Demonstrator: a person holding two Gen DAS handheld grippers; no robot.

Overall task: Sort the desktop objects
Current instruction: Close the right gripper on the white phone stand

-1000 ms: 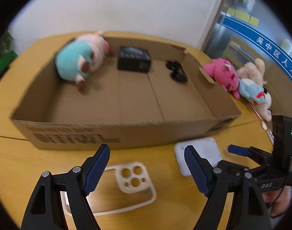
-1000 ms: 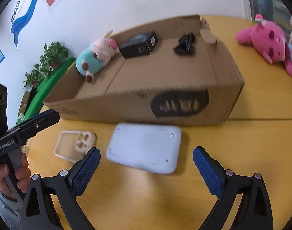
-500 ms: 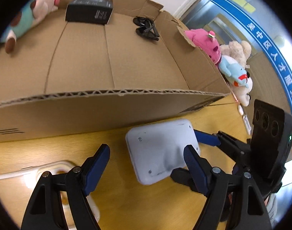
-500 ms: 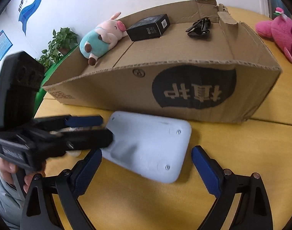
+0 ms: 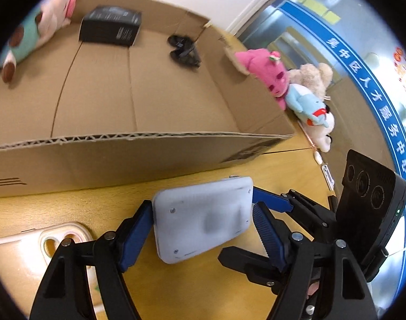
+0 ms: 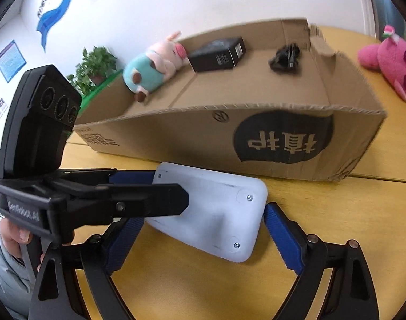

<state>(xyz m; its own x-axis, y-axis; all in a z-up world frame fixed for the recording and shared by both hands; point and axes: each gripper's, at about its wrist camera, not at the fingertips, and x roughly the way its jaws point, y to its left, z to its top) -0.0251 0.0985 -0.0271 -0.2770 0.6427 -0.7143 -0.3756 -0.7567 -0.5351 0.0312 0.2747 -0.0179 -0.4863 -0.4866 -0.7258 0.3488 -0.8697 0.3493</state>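
Observation:
A white flat rounded device (image 5: 203, 216) lies on the yellow table in front of a cardboard box (image 5: 139, 154). My left gripper (image 5: 203, 229) straddles its short ends, blue pads touching or almost touching both. My right gripper (image 6: 203, 229) straddles the same device (image 6: 219, 210) from the other side, jaws wide, its pads beside the edges. The left gripper crosses the right wrist view (image 6: 139, 200). The box (image 6: 256, 138) holds a teal and pink plush pig (image 6: 152, 66), a black carton (image 6: 219, 53) and a black clip-like item (image 6: 285, 56).
A cream phone case (image 5: 43, 242) lies on the table left of the device. A pink plush (image 5: 267, 72), a beige plush (image 5: 315, 74) and a blue and white plush (image 5: 312, 109) lie right of the box. A potted plant (image 6: 96, 64) stands behind.
Both grippers have come down and forward onto the white device. The left jaws have narrowed around it. The right gripper now straddles it too.

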